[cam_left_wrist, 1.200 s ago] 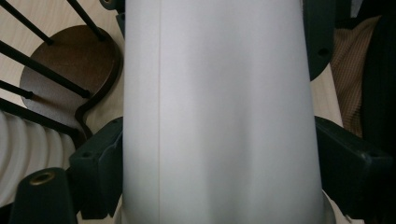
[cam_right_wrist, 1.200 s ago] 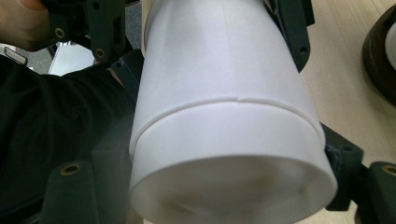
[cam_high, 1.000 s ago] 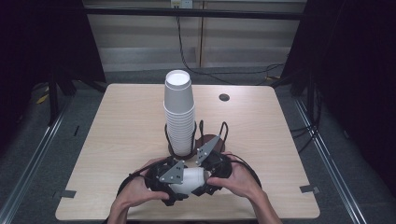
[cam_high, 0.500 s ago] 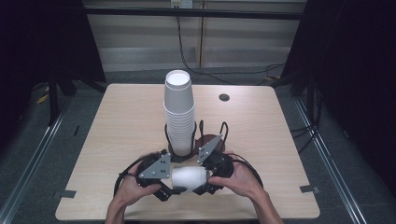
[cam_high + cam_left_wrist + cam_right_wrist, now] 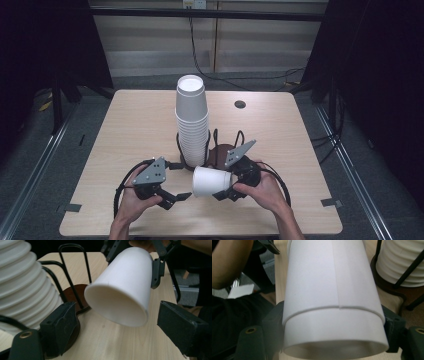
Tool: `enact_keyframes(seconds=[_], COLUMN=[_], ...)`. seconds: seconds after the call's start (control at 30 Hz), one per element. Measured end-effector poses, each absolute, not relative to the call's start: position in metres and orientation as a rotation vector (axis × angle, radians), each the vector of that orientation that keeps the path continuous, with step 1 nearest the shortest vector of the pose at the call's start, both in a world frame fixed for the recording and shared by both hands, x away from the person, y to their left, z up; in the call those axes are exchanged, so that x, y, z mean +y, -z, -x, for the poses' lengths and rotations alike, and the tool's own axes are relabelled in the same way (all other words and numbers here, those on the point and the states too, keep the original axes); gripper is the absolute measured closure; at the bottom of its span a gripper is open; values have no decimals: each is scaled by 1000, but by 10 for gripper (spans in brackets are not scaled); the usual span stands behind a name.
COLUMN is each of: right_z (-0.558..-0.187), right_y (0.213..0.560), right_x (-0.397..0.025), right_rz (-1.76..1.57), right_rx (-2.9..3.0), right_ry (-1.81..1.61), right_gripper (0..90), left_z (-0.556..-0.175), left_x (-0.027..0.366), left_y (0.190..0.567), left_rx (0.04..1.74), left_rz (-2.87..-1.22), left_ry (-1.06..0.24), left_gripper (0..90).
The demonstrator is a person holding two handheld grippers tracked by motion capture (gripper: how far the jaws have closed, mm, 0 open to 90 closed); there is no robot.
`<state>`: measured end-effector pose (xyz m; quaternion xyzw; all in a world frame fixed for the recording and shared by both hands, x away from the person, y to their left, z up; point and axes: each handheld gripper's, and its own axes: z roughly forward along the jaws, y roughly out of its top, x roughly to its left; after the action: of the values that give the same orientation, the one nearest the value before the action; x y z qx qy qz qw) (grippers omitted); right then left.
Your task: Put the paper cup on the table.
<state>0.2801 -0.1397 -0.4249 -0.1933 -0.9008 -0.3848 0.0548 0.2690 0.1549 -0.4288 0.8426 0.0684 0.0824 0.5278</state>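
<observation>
A tall stack of white paper cups (image 5: 191,125) stands in a black wire holder (image 5: 216,142) on a brown base at mid-table. My right gripper (image 5: 225,186) is shut on a single white cup (image 5: 211,181), which lies sideways just in front of the holder with its wide mouth facing left. In the right gripper view the cup (image 5: 332,290) sits between the jaws, with a ridge line round it. My left gripper (image 5: 176,199) is open, a little left of the cup's mouth. Its jaws frame the cup (image 5: 122,290) without touching it. The stack (image 5: 20,285) is beside them.
The wooden table (image 5: 130,120) has a small dark round hole (image 5: 240,104) at the back right. Tape marks (image 5: 71,207) sit at its front corners. Cables (image 5: 210,55) run over the floor behind. Both hands rest near the front edge.
My left gripper has drawn back to the left, away from the cup it was close against. The right gripper stays put with the cup.
</observation>
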Motion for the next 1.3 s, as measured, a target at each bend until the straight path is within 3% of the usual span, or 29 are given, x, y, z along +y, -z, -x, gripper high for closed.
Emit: enact_keyframes(seconds=[1.3], right_z=[-268], right_y=[461], right_x=[-148], right_rz=[664], right_rx=[-2435], right_ry=[1806], right_gripper=[243], left_z=[-260], left_x=[162], left_y=[468], left_rx=[294], left_rz=[-1820], left_ry=[-136], left_gripper=[156])
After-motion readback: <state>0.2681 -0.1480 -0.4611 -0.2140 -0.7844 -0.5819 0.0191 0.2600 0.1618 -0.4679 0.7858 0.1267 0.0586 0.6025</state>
